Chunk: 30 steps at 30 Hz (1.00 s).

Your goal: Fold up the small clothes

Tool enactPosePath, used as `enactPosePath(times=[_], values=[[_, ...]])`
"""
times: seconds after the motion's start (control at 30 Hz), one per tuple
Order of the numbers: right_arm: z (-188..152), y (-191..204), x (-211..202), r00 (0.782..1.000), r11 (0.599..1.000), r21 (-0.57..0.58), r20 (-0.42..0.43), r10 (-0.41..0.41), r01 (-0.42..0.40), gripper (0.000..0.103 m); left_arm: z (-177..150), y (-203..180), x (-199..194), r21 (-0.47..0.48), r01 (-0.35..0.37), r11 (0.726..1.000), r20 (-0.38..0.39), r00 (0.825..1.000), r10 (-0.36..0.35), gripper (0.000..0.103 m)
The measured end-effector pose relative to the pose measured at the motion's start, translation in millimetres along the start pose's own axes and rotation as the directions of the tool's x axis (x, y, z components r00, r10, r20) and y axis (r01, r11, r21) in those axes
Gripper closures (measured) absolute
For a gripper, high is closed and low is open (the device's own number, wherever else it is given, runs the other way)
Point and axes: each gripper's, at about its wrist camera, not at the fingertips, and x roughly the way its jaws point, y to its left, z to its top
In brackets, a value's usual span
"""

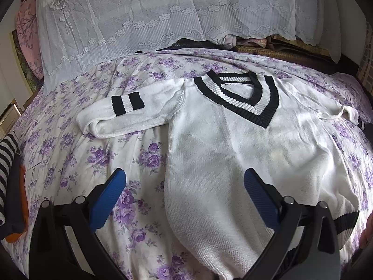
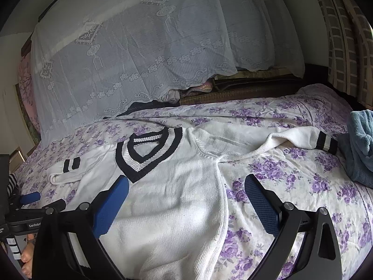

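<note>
A small white knit sweater (image 1: 223, 154) (image 2: 167, 200) with a black-and-white V-neck (image 1: 242, 98) (image 2: 149, 156) lies face up on the floral bedspread (image 1: 98, 154). Its left sleeve (image 1: 121, 114) is bent over itself, cuff striped black. Its other sleeve (image 2: 279, 140) stretches out to the right. My left gripper (image 1: 185, 186) hovers open over the sweater's lower left side edge. My right gripper (image 2: 186, 196) hovers open over the lower right side edge. Nothing is between either pair of blue pads. The other gripper's blue pad (image 2: 30, 197) shows at the left of the right wrist view.
A white lace cover (image 1: 144, 21) drapes over a pile at the head of the bed. Striped and orange clothes (image 1: 9, 182) lie at the left edge. A blue towel (image 2: 361, 144) sits at the right edge. A person's hand (image 2: 26, 254) holds the other gripper.
</note>
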Motion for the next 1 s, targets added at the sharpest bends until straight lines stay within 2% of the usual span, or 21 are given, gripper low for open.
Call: enactPosePath(times=[0.47,0.5,1.0], values=[[0,1,-1,1.0,1.0,-0.002,-0.002,0.002,-0.002,0.003,-5,9,3,-0.001,-0.002,1.0,-0.005,1.0,0.002,0.004],[0,1,-1,1.0,1.0,-0.002,-0.002,0.002,-0.002,0.003,-1,-1,2,-0.004,-0.004,1.0,-0.005,1.0,0.004,0.004],[-2,0,-1,1.0,1.0,-0.001,0.0,0.003,-0.003,0.003,-1,-3,2,-0.004,-0.005,1.0,-0.008,1.0,0.005,0.004]])
